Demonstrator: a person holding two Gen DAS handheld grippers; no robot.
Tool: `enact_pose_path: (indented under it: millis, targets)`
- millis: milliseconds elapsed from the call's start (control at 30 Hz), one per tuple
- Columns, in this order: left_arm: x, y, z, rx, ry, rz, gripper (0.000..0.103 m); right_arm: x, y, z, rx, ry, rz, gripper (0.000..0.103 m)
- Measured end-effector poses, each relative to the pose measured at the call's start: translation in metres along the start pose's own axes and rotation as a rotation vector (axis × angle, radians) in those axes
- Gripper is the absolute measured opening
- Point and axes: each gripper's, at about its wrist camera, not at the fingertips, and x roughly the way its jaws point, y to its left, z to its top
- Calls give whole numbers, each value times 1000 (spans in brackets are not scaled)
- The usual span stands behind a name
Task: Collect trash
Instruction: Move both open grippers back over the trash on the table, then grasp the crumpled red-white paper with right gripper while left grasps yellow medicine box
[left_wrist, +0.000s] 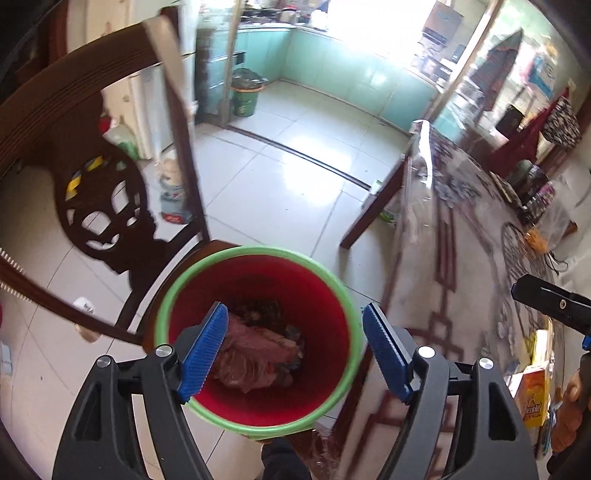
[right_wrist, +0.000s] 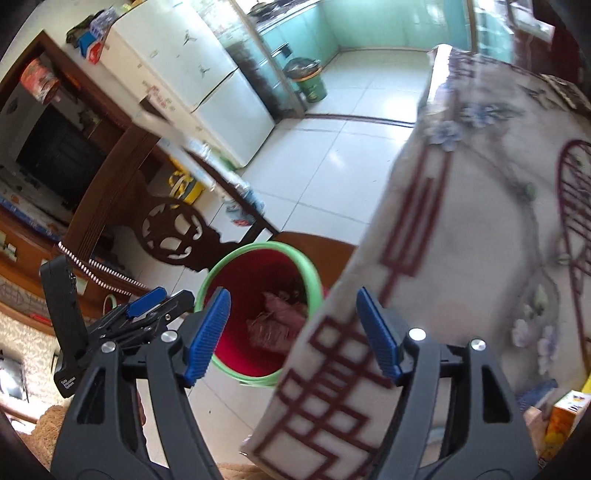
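Both tools were spread wide and empty, the left tool (left_wrist: 293, 354) above the red bin (left_wrist: 258, 343) already holding crumpled trash (left_wrist: 255, 360), the right tool (right_wrist: 293, 334) near the surface (right_wrist: 480, 229) edge, so its patterned cloth might snag.

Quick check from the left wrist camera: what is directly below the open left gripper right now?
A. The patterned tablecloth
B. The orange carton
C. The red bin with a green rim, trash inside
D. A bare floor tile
C: the left gripper hangs open over the red bin, with crumpled trash lying at its bottom.
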Motion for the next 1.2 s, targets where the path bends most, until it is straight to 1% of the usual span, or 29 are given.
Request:
enact_pose_path:
  millis: [133, 300, 367, 567, 733, 867, 967, 1067, 1200]
  targets:
    - [3, -45, 3, 78, 1, -59, 72, -32, -40, -3, 62, -57, -65, 69]
    - [5, -103, -3, 160, 11, -121, 72, -74, -92, -15, 139, -113, -130, 70]
    - [5, -125, -7, 185, 18, -142, 72, -87, -109, -20, 162, -128, -152, 71]
    - [5, -190, -25, 246, 34, -187, 72, -127, -181, -43, 257, -150, -209, 71]
    - [6, -239, -40, 285, 47, -209, 72, -152, -232, -63, 311, -152, -237, 71]
    - [3, -270, -49, 306, 50, -212, 72, -167, -275, -78, 352, -151, -255, 71]
    - [-2, -290, -53, 322, 44, -214, 72, -181, -311, -85, 397, -162, -292, 72]
    - [-4, -308, -57, 334, 45, -221, 72, -191, -350, -88, 461, -161, -336, 72]
    - [0, -330, -62, 344, 69, -231, 72, -191, -385, -86, 487, -155, -351, 72]
